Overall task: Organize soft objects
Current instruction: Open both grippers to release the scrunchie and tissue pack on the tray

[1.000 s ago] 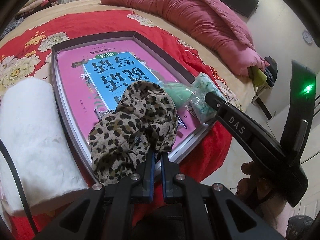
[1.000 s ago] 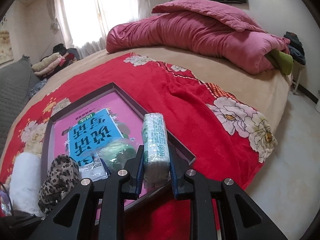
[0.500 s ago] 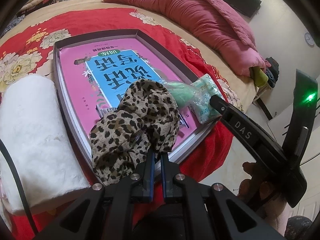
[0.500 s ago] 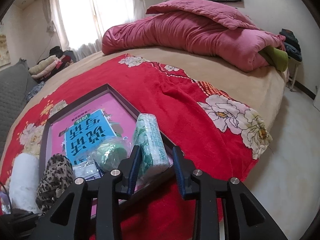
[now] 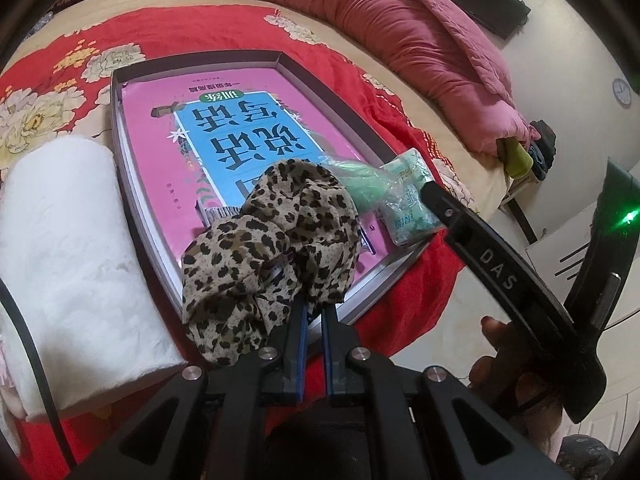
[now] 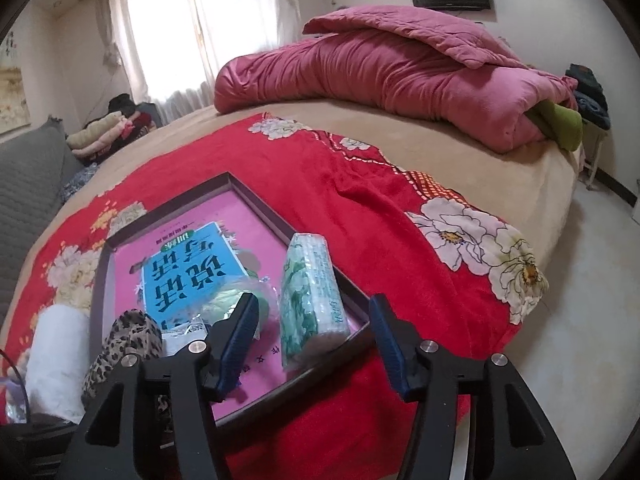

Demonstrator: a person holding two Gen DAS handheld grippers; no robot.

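A flat dark box (image 5: 116,92) holding a pink and blue book lies on the red flowered blanket. My left gripper (image 5: 314,304) is shut on a leopard-print cloth (image 5: 276,240) that hangs over the box's near corner. My right gripper (image 6: 312,320) is open, its fingers either side of a green tissue pack (image 6: 310,292) that rests in the box's right corner; the pack also shows in the left wrist view (image 5: 408,200). A green soft thing in clear plastic (image 6: 236,300) lies beside the pack. The leopard cloth shows at lower left of the right wrist view (image 6: 124,344).
A white rolled towel (image 5: 68,256) lies left of the box. A bunched pink quilt (image 6: 400,72) sits at the far side of the bed. The bed edge and floor (image 6: 580,320) are to the right. Folded clothes (image 6: 104,132) lie by the window.
My right gripper has opened and let go of the tissue pack, which now rests in the box. My left gripper stays shut on the leopard cloth, shifted slightly.
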